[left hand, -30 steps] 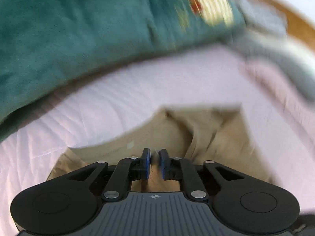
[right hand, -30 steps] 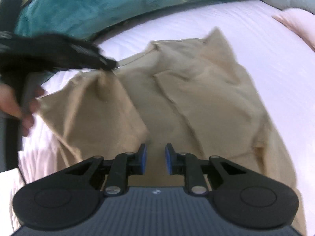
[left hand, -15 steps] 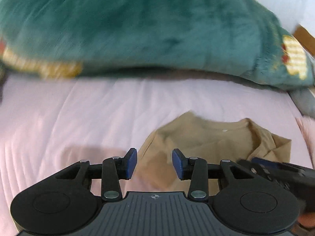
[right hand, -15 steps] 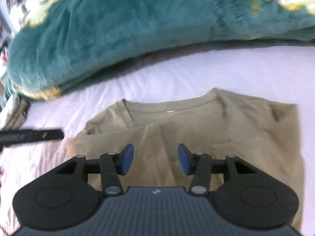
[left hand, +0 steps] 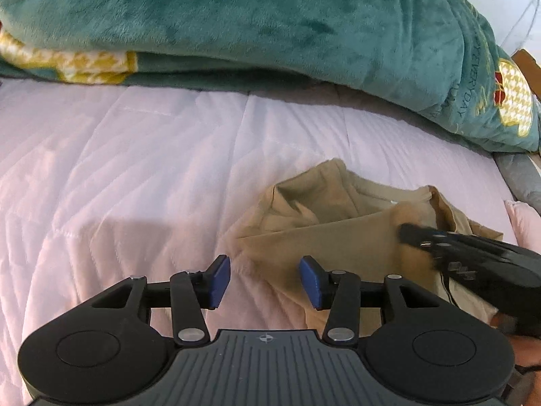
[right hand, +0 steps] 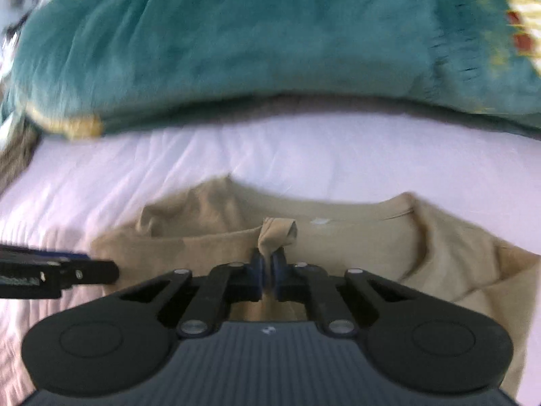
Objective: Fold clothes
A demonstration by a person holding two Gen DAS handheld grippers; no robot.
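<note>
- tan t-shirt [right hand: 365, 237] lies partly folded on the pink bedsheet [left hand: 135, 176], collar toward the green blanket [left hand: 270, 27] at the back; the blanket is well apart from the shirt
- right claw [right hand: 266, 270] is clamped on a bunched pinch of the shirt's folded edge, just below the collar; fabric pokes up between the pads
- left claw [left hand: 265, 282] has jaws apart and widening; nothing between them; only sheet and the shirt's near left corner lie ahead of it
- key relation: from the left claw the shirt lies ahead and to the right; the folded edge runs left-right across both views, roughly parallel to the collar line
- right claw sits mid-edge; the left end of that same edge is the free one, and the left claw is nearer to it; in the right wrist view its tip shows just beside that corner [right hand: 101, 247], whether touching I cannot tell
- my read: next move needs the left claw to slide right onto that corner and close, so both ends of the edge are held before any fold
- risk: a single mid-edge pinch would let the ends sag and skew the crease
</note>
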